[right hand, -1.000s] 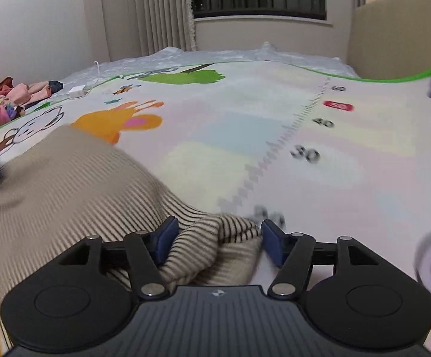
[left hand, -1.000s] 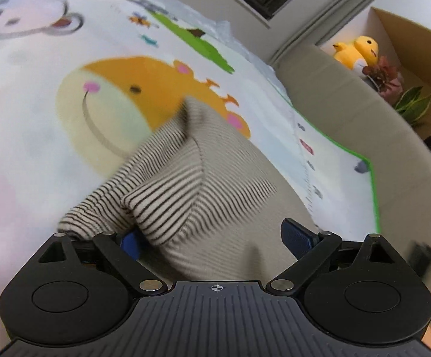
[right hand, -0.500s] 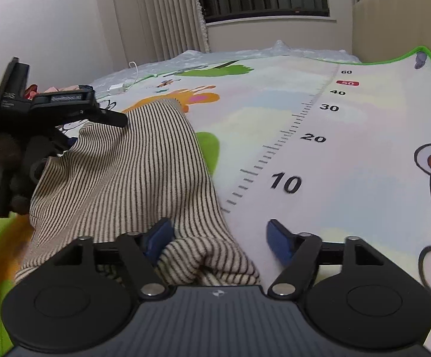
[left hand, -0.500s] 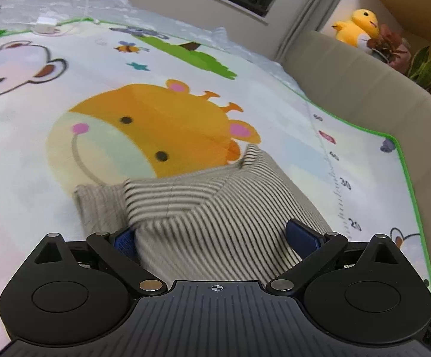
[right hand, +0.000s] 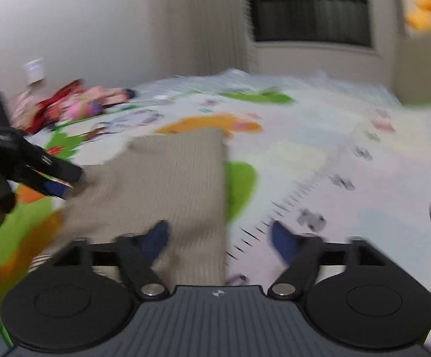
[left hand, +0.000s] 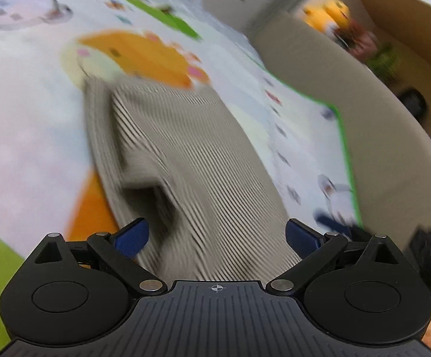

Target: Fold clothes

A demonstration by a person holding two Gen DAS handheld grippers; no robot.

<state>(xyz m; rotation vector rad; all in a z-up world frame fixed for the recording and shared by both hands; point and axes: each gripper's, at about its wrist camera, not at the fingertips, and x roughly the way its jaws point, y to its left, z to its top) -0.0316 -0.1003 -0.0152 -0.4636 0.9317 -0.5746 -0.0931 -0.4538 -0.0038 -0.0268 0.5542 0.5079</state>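
A beige shirt with thin dark stripes (left hand: 191,154) lies flat on the cartoon play mat (left hand: 31,125), folded into a long rectangle with a doubled layer along its left side. My left gripper (left hand: 217,238) hangs open over its near end, the blue pads wide apart on either side of the cloth. In the right wrist view the same shirt (right hand: 168,178) is a blurred beige rectangle. My right gripper (right hand: 220,239) is open above its near right edge, with the left pad over cloth and the right pad over bare mat. The left gripper (right hand: 63,181) shows at the shirt's left side.
A heap of pink and red clothes (right hand: 75,107) lies at the mat's far left by the wall. A beige padded wall (left hand: 364,125) borders the mat's green right edge, with yellow plush toys (left hand: 325,15) above it. Curtains and a dark window (right hand: 310,15) stand behind.
The shirt was bunched between the fingers of both grippers; now it lies spread flat and straight. Both grippers have drawn back and up from it, and both views blur with motion.
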